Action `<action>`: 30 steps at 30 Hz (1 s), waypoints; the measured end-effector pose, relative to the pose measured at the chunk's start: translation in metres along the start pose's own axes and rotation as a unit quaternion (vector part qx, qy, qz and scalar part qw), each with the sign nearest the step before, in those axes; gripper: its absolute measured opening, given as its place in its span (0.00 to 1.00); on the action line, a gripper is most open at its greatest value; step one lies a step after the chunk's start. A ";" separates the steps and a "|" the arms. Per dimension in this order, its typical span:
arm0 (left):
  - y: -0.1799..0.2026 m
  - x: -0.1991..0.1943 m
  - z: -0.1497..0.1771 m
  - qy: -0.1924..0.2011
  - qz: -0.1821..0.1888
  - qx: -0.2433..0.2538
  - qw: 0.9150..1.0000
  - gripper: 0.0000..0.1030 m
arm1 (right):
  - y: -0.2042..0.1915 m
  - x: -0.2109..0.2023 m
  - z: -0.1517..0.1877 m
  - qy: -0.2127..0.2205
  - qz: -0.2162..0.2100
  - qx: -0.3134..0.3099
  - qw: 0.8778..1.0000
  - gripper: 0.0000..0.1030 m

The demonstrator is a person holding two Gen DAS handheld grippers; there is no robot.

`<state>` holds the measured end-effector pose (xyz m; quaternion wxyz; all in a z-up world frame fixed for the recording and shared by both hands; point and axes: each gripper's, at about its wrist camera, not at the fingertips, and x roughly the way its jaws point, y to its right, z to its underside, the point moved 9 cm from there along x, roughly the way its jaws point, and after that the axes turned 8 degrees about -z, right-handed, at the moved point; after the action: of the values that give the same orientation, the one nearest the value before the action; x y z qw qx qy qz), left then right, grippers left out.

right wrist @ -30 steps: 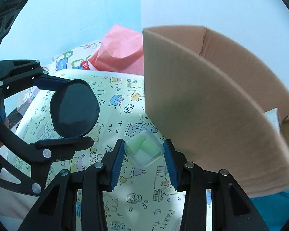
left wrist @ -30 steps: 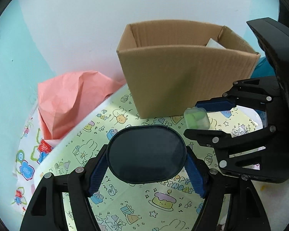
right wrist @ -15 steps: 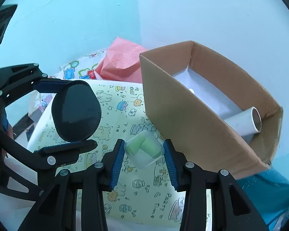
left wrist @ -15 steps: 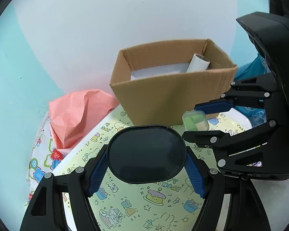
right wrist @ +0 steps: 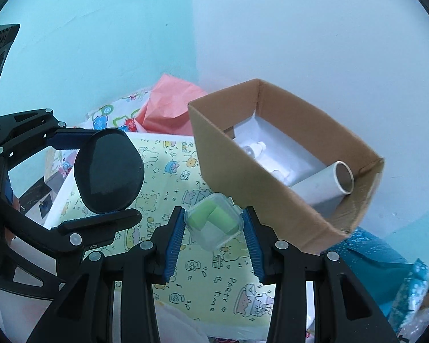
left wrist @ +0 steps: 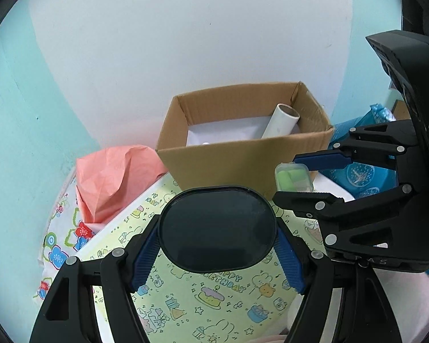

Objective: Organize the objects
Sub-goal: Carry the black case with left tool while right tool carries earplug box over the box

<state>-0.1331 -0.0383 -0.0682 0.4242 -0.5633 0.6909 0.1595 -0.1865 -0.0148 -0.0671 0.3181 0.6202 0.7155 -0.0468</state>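
My left gripper [left wrist: 218,233] is shut on a black oval case [left wrist: 217,228], held above the patterned paper; it also shows in the right wrist view [right wrist: 108,170]. My right gripper [right wrist: 214,223] is shut on a small clear box with green pieces inside [right wrist: 213,221], which also shows in the left wrist view [left wrist: 293,177]. Both are held in the air in front of an open cardboard box [left wrist: 243,154] [right wrist: 274,188]. The cardboard box holds a white tube [left wrist: 280,120] [right wrist: 326,184] and small white items [right wrist: 254,148].
Yellow party-print paper [left wrist: 214,294] covers the surface below. Crumpled pink paper [left wrist: 111,177] and flower-print paper [left wrist: 60,245] lie to the left by the turquoise wall. Blue wrapping [right wrist: 383,271] lies right of the cardboard box.
Both grippers have risen and pulled back with their objects. The cardboard box now appears lower and smaller, and its inside with the white tube has come into view.
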 end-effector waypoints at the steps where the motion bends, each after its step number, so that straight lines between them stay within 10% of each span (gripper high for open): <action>1: 0.001 -0.001 -0.002 0.001 0.000 0.000 1.000 0.74 | 0.002 -0.003 0.000 0.002 0.000 0.002 1.000 0.43; 30: 0.044 -0.002 -0.086 0.034 -0.012 -0.005 0.999 0.74 | 0.089 -0.055 -0.028 0.032 0.024 0.021 0.999 0.43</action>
<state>-0.2078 -0.0836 -0.0276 0.3992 -0.5784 0.6978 0.1385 -0.1144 -0.0292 0.0125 0.2828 0.6448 0.7093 -0.0339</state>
